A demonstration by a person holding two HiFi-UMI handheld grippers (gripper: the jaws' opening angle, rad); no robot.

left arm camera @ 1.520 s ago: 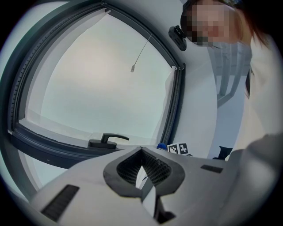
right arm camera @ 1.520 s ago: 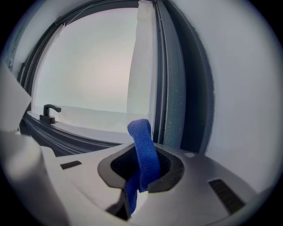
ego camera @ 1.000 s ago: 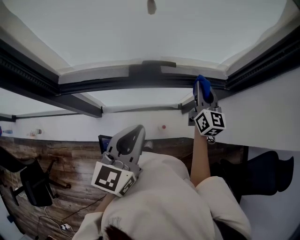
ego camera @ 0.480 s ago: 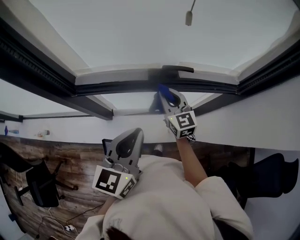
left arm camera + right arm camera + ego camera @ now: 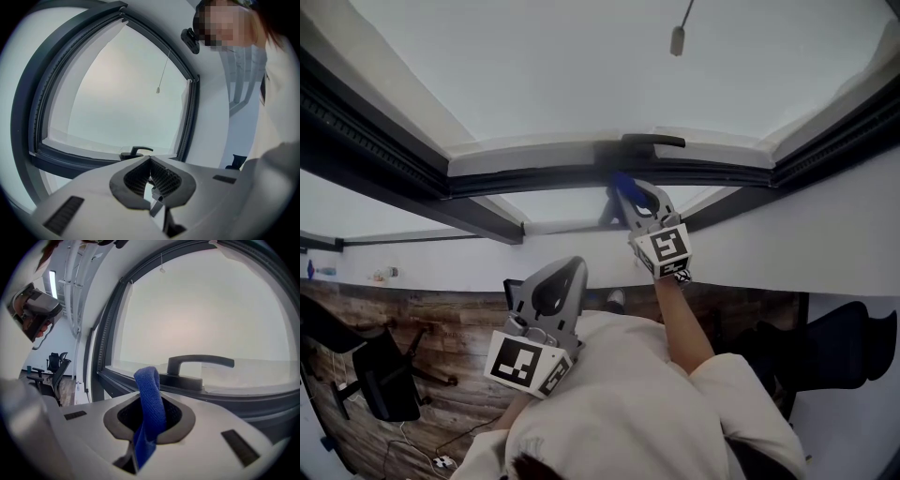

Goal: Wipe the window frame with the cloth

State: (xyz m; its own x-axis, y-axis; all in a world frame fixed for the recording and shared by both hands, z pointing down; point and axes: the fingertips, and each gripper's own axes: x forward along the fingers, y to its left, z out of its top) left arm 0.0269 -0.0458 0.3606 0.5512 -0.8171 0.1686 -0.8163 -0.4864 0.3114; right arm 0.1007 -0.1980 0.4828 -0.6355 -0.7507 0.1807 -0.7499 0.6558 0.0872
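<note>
A folded blue cloth (image 5: 149, 380) sticks up out of my right gripper (image 5: 150, 404), whose jaws are shut on it. In the head view that right gripper (image 5: 625, 190) is raised to the dark grey window frame (image 5: 534, 176), with the cloth (image 5: 621, 177) at the frame's lower rail, just below the black handle (image 5: 652, 141). The handle (image 5: 199, 364) stands close behind the cloth in the right gripper view. My left gripper (image 5: 572, 267) hangs lower, near my chest, away from the frame. Its jaws (image 5: 150, 160) are shut with nothing between them.
A blind cord with a small weight (image 5: 677, 39) hangs in front of the pane. White wall (image 5: 825, 234) flanks the window. Below are a wood-pattern floor (image 5: 441, 309) and black office chairs (image 5: 380, 375). The frame's side post (image 5: 190, 117) rises at the right.
My right gripper has slid left with the cloth along the lower rail, from the right corner to under the handle, and has held there for the last half second. The left gripper stayed put.
</note>
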